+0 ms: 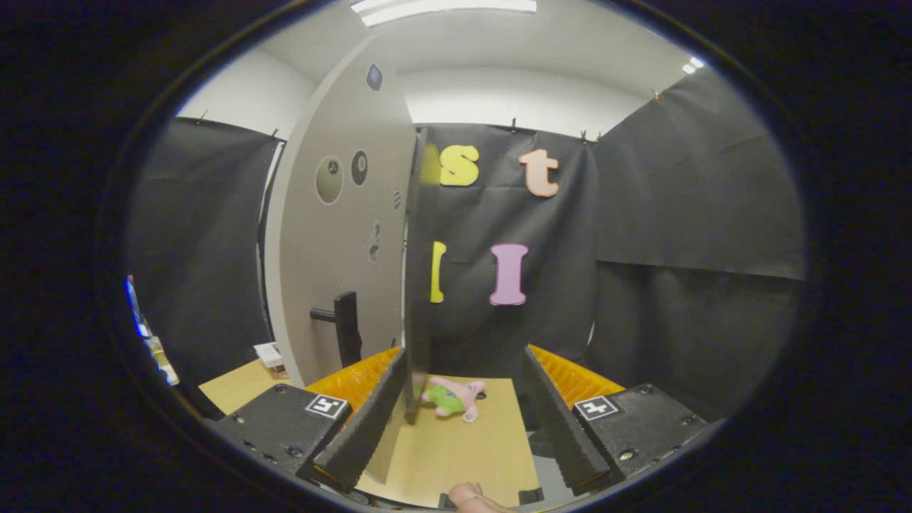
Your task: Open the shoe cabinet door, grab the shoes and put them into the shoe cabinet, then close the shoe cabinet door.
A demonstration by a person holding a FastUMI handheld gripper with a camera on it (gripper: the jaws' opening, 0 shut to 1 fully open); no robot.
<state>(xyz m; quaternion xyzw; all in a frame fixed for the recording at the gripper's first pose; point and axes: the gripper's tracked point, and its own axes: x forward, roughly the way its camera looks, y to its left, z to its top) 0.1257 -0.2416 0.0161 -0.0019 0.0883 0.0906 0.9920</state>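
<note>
Ahead, the gripper (467, 417) holds its fingers spread around the cabinet door's (342, 235) edge, plush toy (453, 397) beyond.

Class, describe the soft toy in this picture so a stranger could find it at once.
Start at the tall pale cabinet door standing edge-on above the wooden table. At its foot, beyond the open gripper, lies the soft toy: pink with a green middle, the only plush thing there.
</note>
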